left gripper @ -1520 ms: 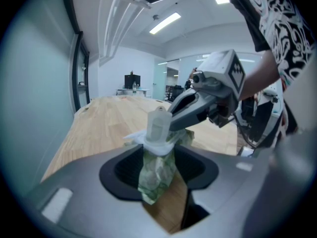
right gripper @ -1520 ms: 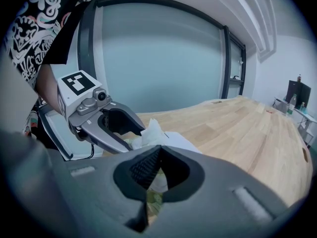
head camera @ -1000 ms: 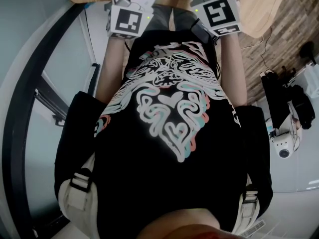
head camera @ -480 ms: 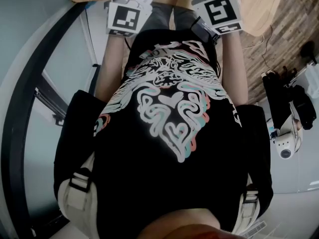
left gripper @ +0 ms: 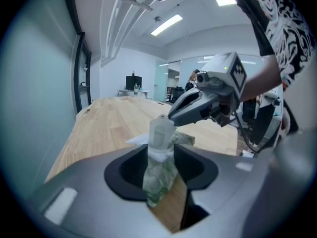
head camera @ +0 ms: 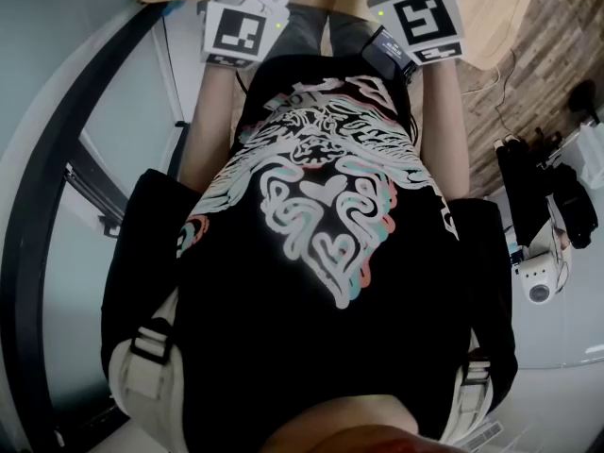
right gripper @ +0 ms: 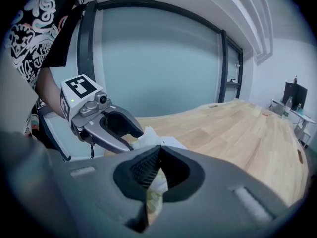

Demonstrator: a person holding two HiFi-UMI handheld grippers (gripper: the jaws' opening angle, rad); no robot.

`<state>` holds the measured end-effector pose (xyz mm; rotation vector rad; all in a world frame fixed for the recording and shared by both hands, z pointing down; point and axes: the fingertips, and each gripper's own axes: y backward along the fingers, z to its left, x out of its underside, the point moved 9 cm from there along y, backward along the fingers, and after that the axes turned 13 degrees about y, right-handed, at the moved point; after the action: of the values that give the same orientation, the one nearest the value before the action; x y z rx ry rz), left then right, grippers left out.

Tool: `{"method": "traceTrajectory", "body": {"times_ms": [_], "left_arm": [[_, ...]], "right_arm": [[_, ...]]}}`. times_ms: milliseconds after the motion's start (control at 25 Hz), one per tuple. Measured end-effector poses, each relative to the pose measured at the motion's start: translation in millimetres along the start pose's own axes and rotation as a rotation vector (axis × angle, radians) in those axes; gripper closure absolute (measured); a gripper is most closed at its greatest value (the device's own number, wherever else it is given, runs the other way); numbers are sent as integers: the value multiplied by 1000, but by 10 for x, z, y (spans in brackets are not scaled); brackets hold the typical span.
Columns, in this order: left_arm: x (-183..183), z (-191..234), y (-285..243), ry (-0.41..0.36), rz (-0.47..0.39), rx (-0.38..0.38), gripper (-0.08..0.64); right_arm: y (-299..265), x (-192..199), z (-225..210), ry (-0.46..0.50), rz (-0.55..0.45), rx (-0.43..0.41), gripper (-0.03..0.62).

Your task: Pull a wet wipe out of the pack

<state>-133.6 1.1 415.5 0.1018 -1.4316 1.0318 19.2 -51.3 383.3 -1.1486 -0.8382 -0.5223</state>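
Person standing at a wooden bench [left gripper: 106,128], seen from above and along each tool.

(a) Left hand-held gripper [right gripper: 132,140]: jaws closed on a pack of wet wipes [left gripper: 157,182], a soft pack with a green pattern. The pack hangs upright between the jaws, and bench wood shows behind and below it. Whether its lower end touches the bench cannot be told.

(b) A pale strip [left gripper: 161,132], translucent and round-cornered, stands straight up from the top of the pack. Whether it is a wipe or the pack's seal flap cannot be told. A white sheet [left gripper: 136,140] spreads out at its base, to either side of the pack's mouth.

(c) Right hand-held gripper [left gripper: 171,117]: comes in from the right, with its tips at the upper edge of the pale strip. Its own view shows the ridged pads drawn together, with pale material caught in the slit beneath them. The jaws are closed on the strip.

(d) From above, both tools sit side by side at the near edge of the bench, each with its marker cube [head camera: 236,34] facing up. The person's black patterned T-shirt [head camera: 321,215] fills the middle of that view.

(e) A glass wall [right gripper: 163,58] in a dark frame runs behind the left tool.
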Motion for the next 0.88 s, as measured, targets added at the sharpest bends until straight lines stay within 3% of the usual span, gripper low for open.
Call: {"method": "traceTrajectory", "body": {"times_ms": [880], "left_arm": [[-132, -64, -23, -15, -16, -12, 402]], "right_arm": [[201, -48, -54, 28, 1, 26, 594]]}}
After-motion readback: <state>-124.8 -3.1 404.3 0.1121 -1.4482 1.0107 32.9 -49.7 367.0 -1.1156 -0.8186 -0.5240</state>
